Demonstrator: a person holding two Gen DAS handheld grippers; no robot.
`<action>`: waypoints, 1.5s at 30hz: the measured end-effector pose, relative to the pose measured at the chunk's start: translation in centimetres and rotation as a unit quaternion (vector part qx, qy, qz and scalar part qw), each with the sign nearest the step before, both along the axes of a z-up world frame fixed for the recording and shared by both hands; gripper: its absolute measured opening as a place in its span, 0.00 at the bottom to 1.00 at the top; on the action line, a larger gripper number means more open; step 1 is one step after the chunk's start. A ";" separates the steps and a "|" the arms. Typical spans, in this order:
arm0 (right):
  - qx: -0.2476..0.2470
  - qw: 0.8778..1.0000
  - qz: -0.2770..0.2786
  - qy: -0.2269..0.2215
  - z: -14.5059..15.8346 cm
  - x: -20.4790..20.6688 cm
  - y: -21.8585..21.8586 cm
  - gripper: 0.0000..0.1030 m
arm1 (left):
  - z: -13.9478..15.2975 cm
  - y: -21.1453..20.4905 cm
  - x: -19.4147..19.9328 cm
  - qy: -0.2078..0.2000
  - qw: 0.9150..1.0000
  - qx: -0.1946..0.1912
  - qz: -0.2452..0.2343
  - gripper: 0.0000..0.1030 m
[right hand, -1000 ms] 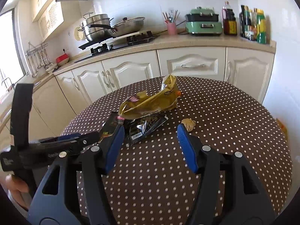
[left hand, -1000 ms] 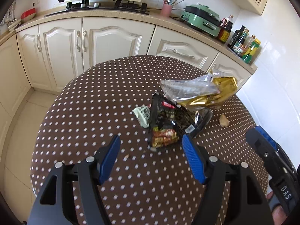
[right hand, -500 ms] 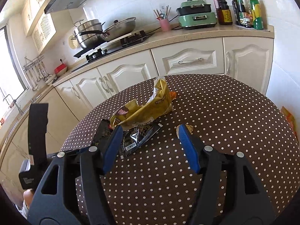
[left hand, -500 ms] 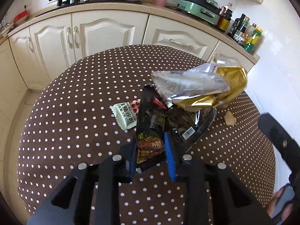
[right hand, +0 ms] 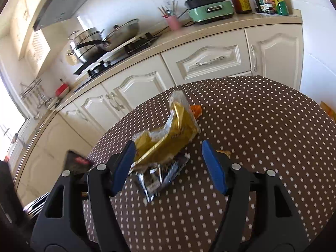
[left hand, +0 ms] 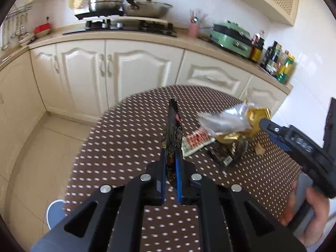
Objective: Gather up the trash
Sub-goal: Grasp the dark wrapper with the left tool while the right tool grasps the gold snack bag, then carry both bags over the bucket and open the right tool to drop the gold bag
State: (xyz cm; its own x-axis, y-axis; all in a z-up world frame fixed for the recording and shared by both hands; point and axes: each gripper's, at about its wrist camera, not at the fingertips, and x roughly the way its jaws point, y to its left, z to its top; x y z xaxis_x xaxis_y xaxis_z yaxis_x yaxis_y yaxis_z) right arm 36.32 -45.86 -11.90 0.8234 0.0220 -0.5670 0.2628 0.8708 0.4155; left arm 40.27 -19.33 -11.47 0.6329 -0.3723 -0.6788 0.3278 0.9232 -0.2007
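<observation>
My left claw (left hand: 170, 163) holds a wrapper (left hand: 173, 134) upright above the table (left hand: 126, 138). Right of it lie a packet (left hand: 196, 141), then a bag (left hand: 229, 121) atop a pouch (left hand: 229, 153) (between my right claw's (right hand: 169, 163) fingers (right hand: 214, 168)). Cabinets (left hand: 126, 67) stand behind.

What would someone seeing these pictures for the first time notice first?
Probably the dark wrapper standing on edge, pinched in the shut left tongs above the polka-dot table. Next, the crumpled gold bag lying on a dark packet mid-table, in front of the open right tongs.
</observation>
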 end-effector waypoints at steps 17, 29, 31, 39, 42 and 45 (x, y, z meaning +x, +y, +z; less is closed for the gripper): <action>-0.102 0.992 0.013 -0.073 3.8 -2.4 5.6 0.07 | 2.1 9.1 -1.4 -0.030 0.998 -0.022 0.048 0.07; -0.124 0.969 0.179 -0.114 6.5 -3.6 22.4 0.07 | 2.7 21.5 -5.9 -0.048 0.993 -0.022 0.107 0.07; -0.123 0.965 0.203 -0.108 5.7 -3.6 25.4 0.07 | 2.1 23.9 -6.5 -0.046 0.991 -0.016 0.126 0.07; -0.111 0.946 0.300 -0.054 -0.5 -2.4 37.7 0.07 | -4.6 33.4 -7.3 0.015 0.981 -0.005 0.193 0.07; -0.119 0.937 0.329 -0.022 -4.2 -1.8 41.7 0.07 | -8.6 36.5 -7.2 0.053 0.975 -0.001 0.214 0.07; -0.112 0.929 0.351 0.021 -8.8 -0.8 44.7 0.07 | -13.0 39.1 -7.1 0.093 0.969 0.000 0.230 0.07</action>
